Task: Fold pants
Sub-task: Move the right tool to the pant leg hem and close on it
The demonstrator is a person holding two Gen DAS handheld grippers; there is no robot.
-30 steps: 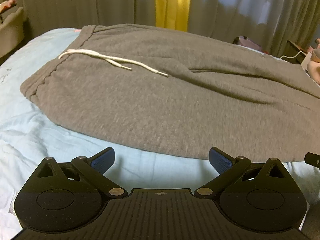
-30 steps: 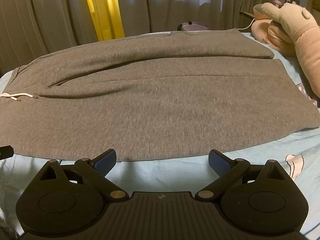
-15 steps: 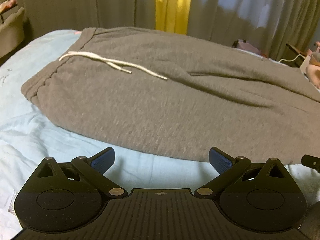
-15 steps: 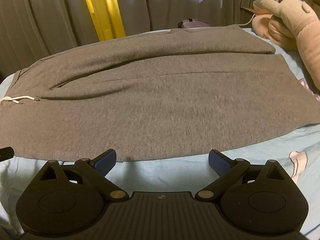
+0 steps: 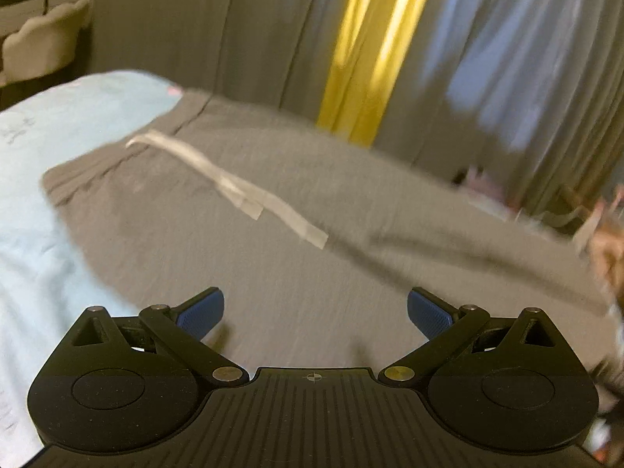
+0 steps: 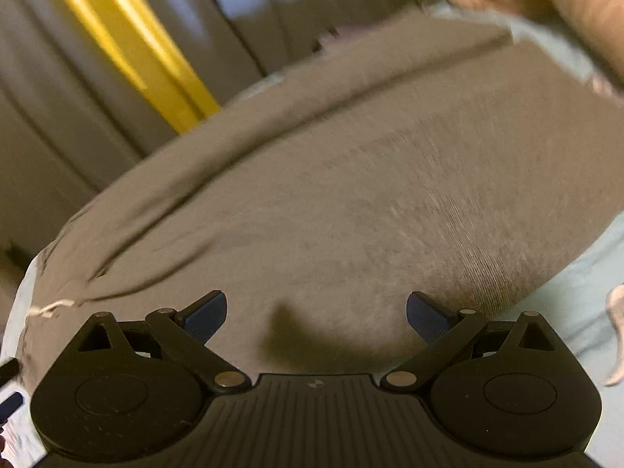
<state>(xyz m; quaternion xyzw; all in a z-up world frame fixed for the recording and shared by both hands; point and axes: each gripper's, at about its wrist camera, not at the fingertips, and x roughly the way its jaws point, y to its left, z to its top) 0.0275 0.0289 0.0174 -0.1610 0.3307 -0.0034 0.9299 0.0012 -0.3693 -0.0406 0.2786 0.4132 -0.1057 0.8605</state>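
Grey heathered sweatpants (image 5: 273, 265) lie spread flat across the pale blue bed sheet (image 5: 35, 202), and both views are smeared with motion blur. Your left claw (image 5: 315, 310) is spread wide with nothing between its blue pads, poised over the near edge of the fabric just below the white drawstring (image 5: 234, 187) at the waistband. Your right claw (image 6: 316, 314) is equally wide and holds nothing, above the leg portion of the same sweatpants (image 6: 351, 195), its shadow falling on the cloth. Behind the bed hang grey curtains (image 5: 195, 31) with one yellow panel (image 5: 366, 50) between them.
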